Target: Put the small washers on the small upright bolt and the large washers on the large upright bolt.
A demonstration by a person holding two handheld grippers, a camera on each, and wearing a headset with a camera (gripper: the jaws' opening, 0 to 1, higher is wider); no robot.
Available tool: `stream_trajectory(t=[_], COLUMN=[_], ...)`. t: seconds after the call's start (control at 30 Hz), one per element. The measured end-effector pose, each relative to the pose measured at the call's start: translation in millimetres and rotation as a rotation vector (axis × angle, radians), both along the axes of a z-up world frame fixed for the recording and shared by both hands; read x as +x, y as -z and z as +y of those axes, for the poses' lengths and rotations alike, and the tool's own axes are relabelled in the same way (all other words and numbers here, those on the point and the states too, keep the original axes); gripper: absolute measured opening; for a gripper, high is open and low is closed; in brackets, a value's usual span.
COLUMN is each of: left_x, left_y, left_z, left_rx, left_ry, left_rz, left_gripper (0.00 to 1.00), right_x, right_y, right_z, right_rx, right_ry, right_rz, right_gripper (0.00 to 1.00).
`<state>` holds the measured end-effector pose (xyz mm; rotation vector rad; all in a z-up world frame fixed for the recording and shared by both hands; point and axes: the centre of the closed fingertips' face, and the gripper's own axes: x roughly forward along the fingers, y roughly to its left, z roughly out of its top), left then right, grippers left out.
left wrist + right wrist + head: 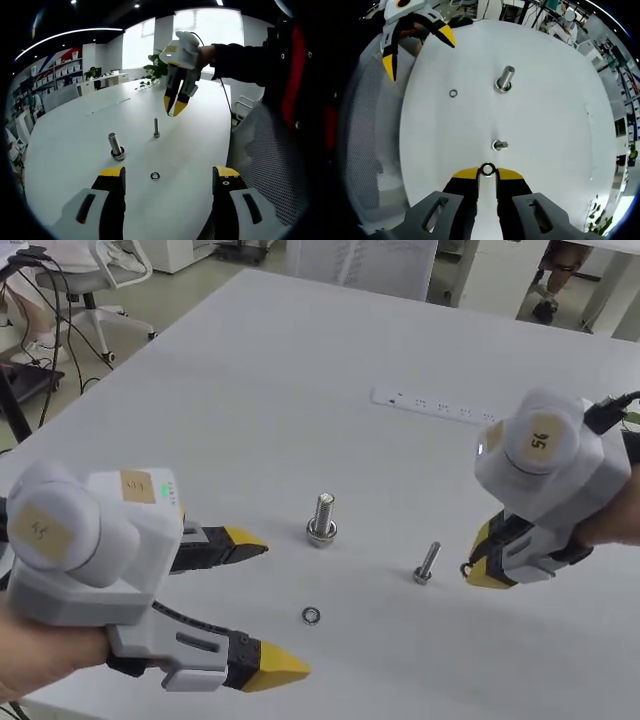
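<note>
The large upright bolt [322, 518] stands mid-table with washers around its base. The small upright bolt [426, 563] stands to its right. A loose small washer [311, 616] lies flat in front of them. My right gripper [478, 568] hovers just right of the small bolt, shut on a small washer [488, 169] held between its yellow tips above the small bolt [499, 145]. My left gripper [262, 608] is open at the near left, its fingers wide apart, the loose washer [155, 176] lying ahead between them. The large bolt [116, 146] and right gripper [174, 105] lie beyond.
A white power strip [432, 406] lies on the table [250, 390] behind the bolts. An office chair [95, 280] and cables stand off the far left corner. A person's legs [552, 280] show at the far right.
</note>
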<state>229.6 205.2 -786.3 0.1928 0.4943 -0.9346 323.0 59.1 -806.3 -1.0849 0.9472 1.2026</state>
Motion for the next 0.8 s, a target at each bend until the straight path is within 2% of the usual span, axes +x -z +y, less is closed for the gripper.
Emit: stream_trajectory(t=[0.4, 0.8], left_x=[0.1, 0.9], left_y=[1.0, 0.7], left_z=[1.8, 3.5], left_rx=[0.002, 0.000], left_ry=[-0.008, -0.018], left_rz=[0.004, 0.007], left_gripper=[0.70, 0.70], right_x=[13.1, 22.6], right_y=[-13.2, -8.4], right_z=[17.5, 28.5], right_rx=[0.007, -0.007], right_ry=[-0.042, -0.078], right_rz=[-0.038, -0.034], right_gripper=[0.14, 0.14])
